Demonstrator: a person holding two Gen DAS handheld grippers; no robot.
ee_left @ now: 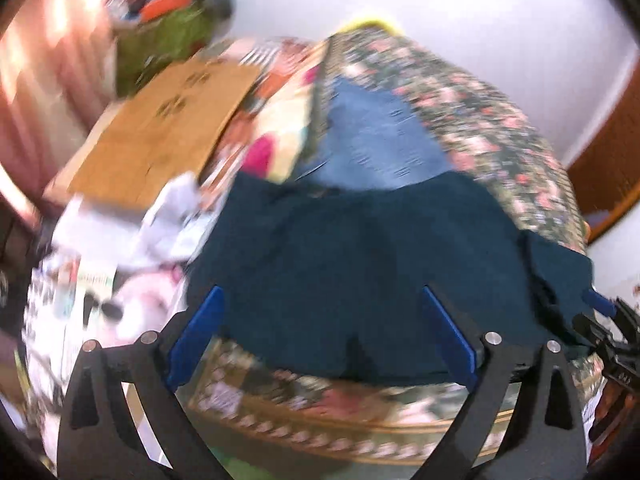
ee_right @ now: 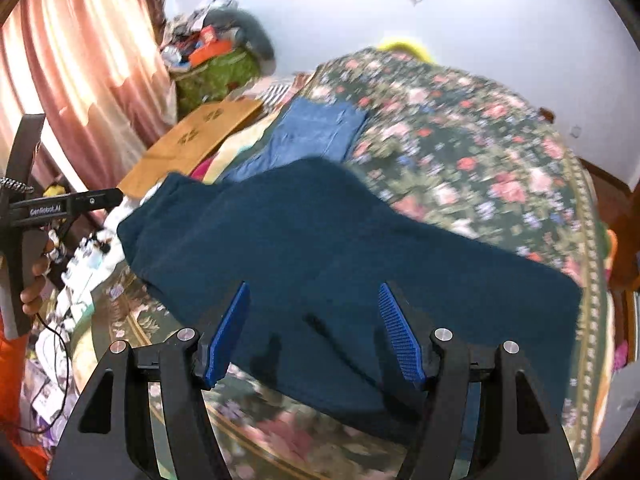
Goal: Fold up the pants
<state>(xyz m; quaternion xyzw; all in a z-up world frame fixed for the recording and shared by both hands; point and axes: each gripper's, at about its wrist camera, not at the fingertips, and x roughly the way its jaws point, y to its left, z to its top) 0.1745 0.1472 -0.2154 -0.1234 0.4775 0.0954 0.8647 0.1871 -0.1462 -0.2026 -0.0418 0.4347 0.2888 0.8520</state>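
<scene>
Your dark teal pants (ee_right: 340, 264) are spread mid-frame on the floral bed (ee_right: 480, 152). Both your left gripper (ee_left: 322, 312) and right gripper (ee_right: 314, 312) have jaws wide, holding nothing.

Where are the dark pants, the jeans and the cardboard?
pants (ee_right: 320, 248), right wrist view, middle of the fabric.
jeans (ee_right: 316, 128), right wrist view, upper part.
cardboard (ee_left: 168, 132), left wrist view, flat centre.

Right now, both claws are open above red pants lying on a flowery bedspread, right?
Not quite: the pants are dark teal, not red, as the right wrist view shows. The rest holds: both the left claw and right claw are open above them on the flowery bedspread.
</scene>
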